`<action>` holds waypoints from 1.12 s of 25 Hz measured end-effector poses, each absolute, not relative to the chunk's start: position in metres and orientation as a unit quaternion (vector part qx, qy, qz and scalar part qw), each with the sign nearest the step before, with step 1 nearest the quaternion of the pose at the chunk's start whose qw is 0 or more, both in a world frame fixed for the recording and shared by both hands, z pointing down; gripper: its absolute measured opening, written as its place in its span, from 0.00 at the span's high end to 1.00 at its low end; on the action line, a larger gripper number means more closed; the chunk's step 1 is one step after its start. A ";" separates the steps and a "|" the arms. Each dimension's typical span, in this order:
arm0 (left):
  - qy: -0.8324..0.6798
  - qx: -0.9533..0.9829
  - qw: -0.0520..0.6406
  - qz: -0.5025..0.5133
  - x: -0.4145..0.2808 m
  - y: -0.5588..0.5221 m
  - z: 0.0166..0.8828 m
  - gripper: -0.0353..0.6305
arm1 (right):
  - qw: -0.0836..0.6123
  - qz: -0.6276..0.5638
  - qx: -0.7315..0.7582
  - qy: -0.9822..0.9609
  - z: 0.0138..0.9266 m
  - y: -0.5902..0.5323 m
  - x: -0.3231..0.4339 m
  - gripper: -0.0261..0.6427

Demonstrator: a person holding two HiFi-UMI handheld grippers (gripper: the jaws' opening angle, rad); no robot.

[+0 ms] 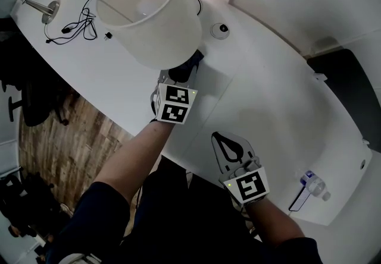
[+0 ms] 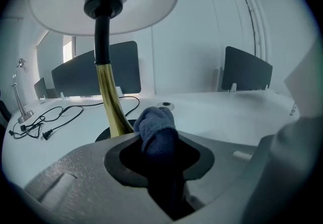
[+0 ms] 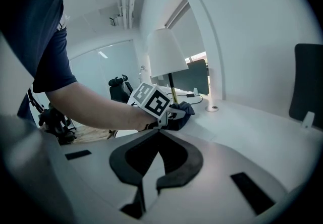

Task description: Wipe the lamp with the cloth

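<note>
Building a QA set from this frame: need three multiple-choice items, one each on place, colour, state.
1. Where is the cloth? A) on the floor B) in the left gripper, beside the lamp stem C) in a drawer
2. Colour of the lamp shade? A) red B) green C) white
3. The right gripper is: A) shut and empty B) shut on a bottle C) wide open
Key: 1 B, held between its fingers by the stem. 2 C, white in the head view. 3 A, fingers meet, nothing between.

lamp (image 1: 149,10) on white table (image 1: 286,96), left gripper (image 1: 178,78) under its shade with dark cloth (image 1: 189,65); right gripper (image 1: 229,148) apart, jaws together
</note>
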State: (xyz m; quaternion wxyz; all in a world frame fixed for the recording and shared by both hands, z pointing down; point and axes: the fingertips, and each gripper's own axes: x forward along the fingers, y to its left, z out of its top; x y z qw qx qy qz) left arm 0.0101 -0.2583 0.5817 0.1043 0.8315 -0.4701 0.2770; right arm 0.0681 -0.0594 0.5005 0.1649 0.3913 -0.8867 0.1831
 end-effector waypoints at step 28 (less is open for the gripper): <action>-0.484 0.805 0.136 0.315 -0.068 -0.234 0.592 0.77 | 0.167 0.172 0.382 -0.892 0.472 -0.057 0.034 0.95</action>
